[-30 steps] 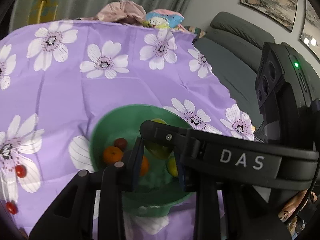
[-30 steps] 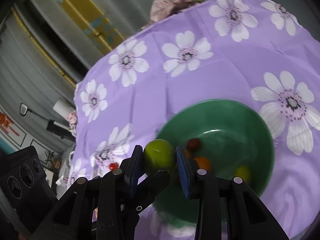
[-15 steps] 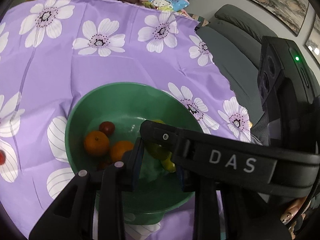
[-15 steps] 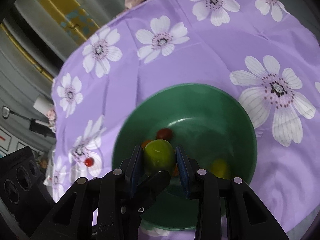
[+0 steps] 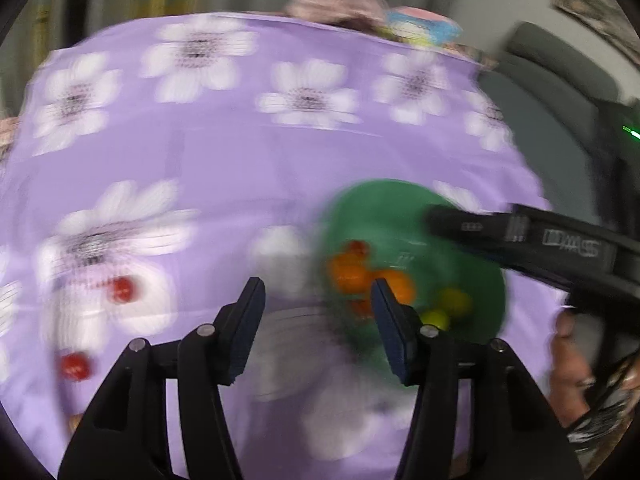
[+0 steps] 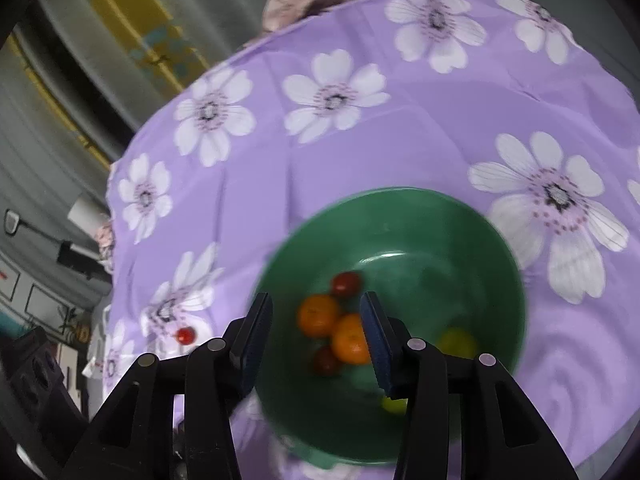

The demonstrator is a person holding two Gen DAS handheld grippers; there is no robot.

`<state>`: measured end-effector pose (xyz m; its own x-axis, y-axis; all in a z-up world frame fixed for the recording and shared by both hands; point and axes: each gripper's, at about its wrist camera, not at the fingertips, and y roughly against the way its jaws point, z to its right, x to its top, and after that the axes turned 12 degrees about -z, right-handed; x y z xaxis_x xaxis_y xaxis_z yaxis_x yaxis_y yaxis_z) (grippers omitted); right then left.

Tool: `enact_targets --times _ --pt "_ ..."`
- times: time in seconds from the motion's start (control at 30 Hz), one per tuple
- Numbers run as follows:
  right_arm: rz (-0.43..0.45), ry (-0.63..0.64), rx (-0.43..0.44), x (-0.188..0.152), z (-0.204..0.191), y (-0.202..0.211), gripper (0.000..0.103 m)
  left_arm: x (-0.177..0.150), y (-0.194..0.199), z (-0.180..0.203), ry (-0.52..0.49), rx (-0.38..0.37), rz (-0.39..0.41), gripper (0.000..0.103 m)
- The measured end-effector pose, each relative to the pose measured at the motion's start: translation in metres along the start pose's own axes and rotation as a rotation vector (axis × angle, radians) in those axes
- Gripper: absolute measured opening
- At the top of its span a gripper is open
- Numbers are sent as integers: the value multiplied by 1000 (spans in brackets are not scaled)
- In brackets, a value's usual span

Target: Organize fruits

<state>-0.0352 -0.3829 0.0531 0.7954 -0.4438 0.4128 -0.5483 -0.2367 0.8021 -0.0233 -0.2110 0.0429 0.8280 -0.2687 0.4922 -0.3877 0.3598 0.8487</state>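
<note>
A green bowl (image 6: 460, 240) on the purple flowered cloth holds two oranges (image 6: 318, 316), dark red tomatoes (image 6: 346, 284) and a yellow fruit (image 6: 458, 342). A yellow-green fruit (image 6: 394, 404) lies in the bowl, half hidden behind a finger. Above the bowl my right gripper (image 6: 316, 304) has its jaws opening with nothing between them. The left wrist view is blurred. There my left gripper (image 5: 316, 292) hangs over the cloth just left of the bowl (image 5: 384, 208), jaws opening and empty. Two red tomatoes (image 5: 120, 290) (image 5: 74, 366) lie on the cloth to its left.
The right gripper's black finger (image 5: 480, 228) reaches over the bowl from the right. A hand (image 5: 576, 368) shows at the right edge. A grey sofa (image 5: 560, 92) stands beyond the table. Bundled cloth and a toy (image 5: 416, 28) sit at the far edge.
My right gripper let go of the green fruit, which now lies in the bowl. My left gripper swung left off the bowl and its jaws spread.
</note>
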Motion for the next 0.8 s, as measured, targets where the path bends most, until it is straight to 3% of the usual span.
enact_targets --times 0.1,0.23,0.4,0.53,0.63,0.7,0.8 --pt "6 50 16 -3 -21 -4 47 -7 9 -46 102 113 -11 56" --pt "-3 114 37 -7 -53 -15 48 -21 19 -101 269 183 -25 56" --pt "-42 207 69 -14 -98 -43 59 -37 19 -150 412 334 -56 55" --pt "-130 254 84 -16 -131 -84 59 -45 14 -178 487 305 -90 54" --pt "-206 294 75 -20 -153 -116 59 -46 11 -176 484 340 -91 54" --pt "-268 298 48 -20 -165 -140 59 -46 7 -175 474 311 -103 51" --pt "-293 320 -5 -24 -177 -161 59 -46 -2 -173 455 309 -136 48"
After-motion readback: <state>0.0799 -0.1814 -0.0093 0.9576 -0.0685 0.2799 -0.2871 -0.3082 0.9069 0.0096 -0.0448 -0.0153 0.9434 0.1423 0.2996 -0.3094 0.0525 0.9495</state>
